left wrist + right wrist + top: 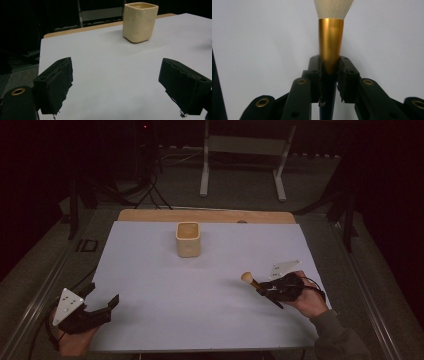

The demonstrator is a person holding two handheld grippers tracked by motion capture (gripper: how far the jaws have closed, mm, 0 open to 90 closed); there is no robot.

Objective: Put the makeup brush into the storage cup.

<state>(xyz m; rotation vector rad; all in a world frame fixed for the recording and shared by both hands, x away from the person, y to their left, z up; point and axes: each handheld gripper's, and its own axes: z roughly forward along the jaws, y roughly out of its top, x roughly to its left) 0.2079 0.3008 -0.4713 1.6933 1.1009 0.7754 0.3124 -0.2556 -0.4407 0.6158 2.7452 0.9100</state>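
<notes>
With my right tool [262,288] clenched on the brush [248,279] at lower right of the frame, transport is in hand; next, I judge, bristles toward the cup [188,239] at upper centre. My left tool [102,304] rests released, lower left.

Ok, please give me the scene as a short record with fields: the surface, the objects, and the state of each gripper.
surface: table covered by a pale sheet, wooden edge at the far side
cup: cream square cup, upright, far centre of the sheet, nothing touching it
brush: makeup brush with gold ferrule and pale bristles, held with its head pointing toward the left
left gripper: left gripper open, holding nothing, at the near left corner
right gripper: right gripper shut on the brush at the base of the ferrule
</notes>
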